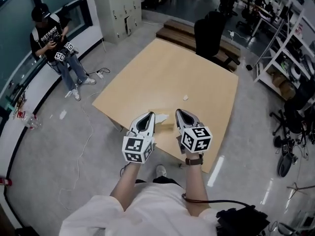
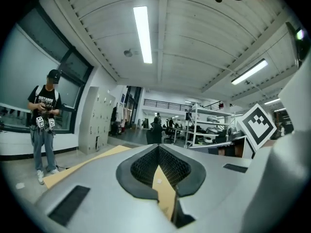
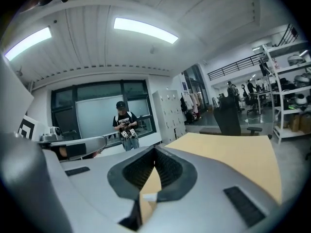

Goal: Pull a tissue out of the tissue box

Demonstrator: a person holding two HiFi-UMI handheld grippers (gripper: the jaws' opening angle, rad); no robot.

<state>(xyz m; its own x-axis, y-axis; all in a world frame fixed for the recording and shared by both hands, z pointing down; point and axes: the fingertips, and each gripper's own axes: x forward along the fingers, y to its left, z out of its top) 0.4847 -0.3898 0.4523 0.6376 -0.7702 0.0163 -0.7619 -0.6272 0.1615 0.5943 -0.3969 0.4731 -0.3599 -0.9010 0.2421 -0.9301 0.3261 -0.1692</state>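
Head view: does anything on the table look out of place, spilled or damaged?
A small white scrap lies alone on the bare table, apart from the tissue box near the front edge. It may be a stray bit of tissue; too small to tell. Nothing else stands out.

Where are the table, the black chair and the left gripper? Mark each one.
table point(image 1: 172, 73): head view, bare wooden top.
black chair point(image 1: 209, 33): head view, its backrest.
left gripper point(image 1: 150, 115): head view, where its closed tips meet.
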